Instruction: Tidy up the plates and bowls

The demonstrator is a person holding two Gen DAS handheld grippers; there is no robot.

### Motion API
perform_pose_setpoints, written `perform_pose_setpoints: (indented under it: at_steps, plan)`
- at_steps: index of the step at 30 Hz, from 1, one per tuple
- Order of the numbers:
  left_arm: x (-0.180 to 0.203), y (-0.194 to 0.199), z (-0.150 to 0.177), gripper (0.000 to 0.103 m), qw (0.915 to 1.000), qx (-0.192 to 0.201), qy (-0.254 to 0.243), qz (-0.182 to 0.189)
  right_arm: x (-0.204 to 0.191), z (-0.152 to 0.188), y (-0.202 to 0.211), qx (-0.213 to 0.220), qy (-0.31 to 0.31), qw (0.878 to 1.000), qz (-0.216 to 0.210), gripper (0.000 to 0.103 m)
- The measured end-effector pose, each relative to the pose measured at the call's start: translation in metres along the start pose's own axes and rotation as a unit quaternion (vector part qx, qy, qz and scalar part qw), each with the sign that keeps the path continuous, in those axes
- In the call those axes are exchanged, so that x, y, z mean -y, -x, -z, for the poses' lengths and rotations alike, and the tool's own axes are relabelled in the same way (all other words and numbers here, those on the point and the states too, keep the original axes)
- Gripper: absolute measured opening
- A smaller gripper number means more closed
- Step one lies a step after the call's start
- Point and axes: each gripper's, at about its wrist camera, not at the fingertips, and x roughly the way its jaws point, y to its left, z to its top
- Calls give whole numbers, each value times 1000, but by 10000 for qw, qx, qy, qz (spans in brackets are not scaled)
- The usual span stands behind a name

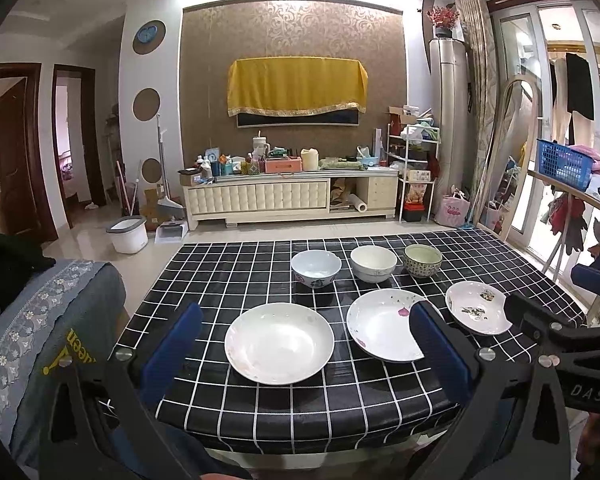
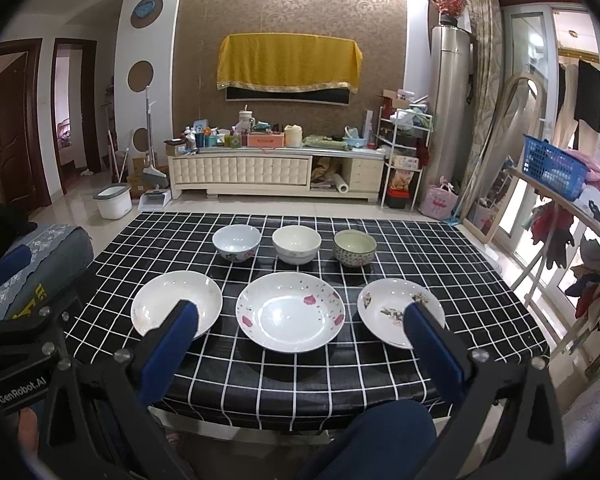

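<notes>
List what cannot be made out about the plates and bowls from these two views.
- Middle plate, left wrist view: its near-right rim is hidden behind the left hand-held gripper.
- Left plate and right plate, right wrist view: near edges covered by the right hand-held gripper.
- Green bowl: outside pattern too small to read.

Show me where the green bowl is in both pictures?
Left wrist view: the green bowl sits upper right of centre, at the right end of the back row of three bowls.
Right wrist view: the green bowl sits just right of centre, again at the row's right end.
Shared landmark: the cream bowl beside it.
</notes>
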Motion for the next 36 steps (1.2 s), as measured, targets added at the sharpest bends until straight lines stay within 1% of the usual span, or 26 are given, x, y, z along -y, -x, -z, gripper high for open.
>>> perform_pose_setpoints:
  at_steps: [27,36]
  plan:
    - [3,2,1,103,10000,44,-54,-13,2,0,1,-62,-12,10000,26,103]
    - [4,3,1,103,10000,35,-5,16,2,0,2,-52,-7,10000,37,103]
